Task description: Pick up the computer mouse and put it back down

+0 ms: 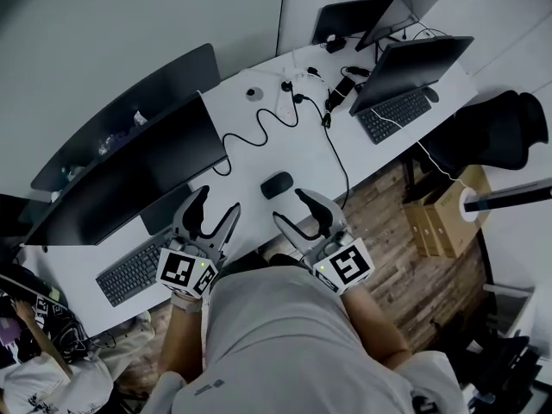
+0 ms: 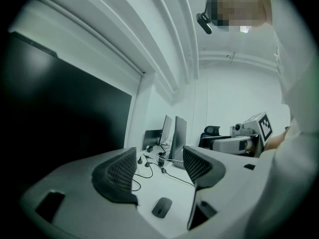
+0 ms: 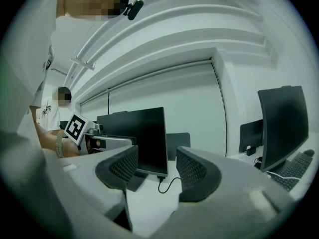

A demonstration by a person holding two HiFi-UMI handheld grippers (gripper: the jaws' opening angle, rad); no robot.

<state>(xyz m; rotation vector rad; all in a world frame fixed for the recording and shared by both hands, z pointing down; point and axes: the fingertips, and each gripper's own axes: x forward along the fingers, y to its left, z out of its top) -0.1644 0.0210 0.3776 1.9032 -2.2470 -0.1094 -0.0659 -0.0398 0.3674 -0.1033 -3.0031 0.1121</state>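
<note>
Hovering just short of the small black oval computer mouse, pre-grasp.
Left gripper and right gripper gaping, empty; next, likely straddling it and closing gently.

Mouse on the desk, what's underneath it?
The mouse sits straight on the white desk, with no pad showing around it. The patch right beneath is covered by the mouse itself, so that part can't be seen.

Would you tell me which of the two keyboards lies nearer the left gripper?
The keyboard in front of the big dark monitor, just beside the left gripper; the other keyboard lies far off at the desk's opposite end.
</note>
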